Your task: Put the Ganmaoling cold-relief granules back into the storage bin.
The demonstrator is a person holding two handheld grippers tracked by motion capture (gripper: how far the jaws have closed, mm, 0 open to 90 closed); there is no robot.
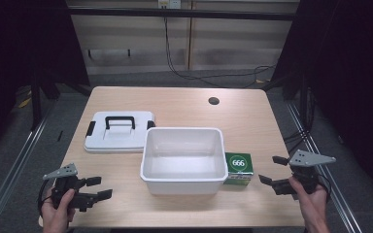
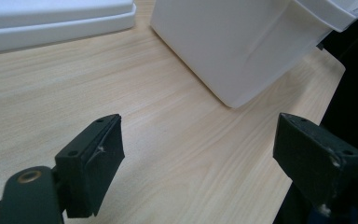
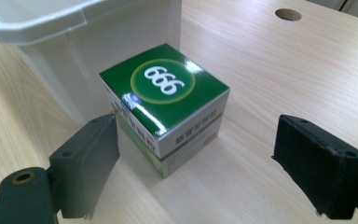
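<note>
Near the desk's (image 1: 184,104) front left corner, the left gripper (image 1: 98,188) hovers with its jaws spread wide and nothing between them. Behind it, toward the left edge, lies a white lid (image 1: 119,131) with a black handle. The open white bin (image 1: 183,159) stands mid-desk near the front edge. Just beside its right wall sits the green box (image 1: 238,167) marked 666. The right gripper (image 1: 273,170), close to the front right corner, faces that box with its jaws wide apart, holding nothing.
</note>
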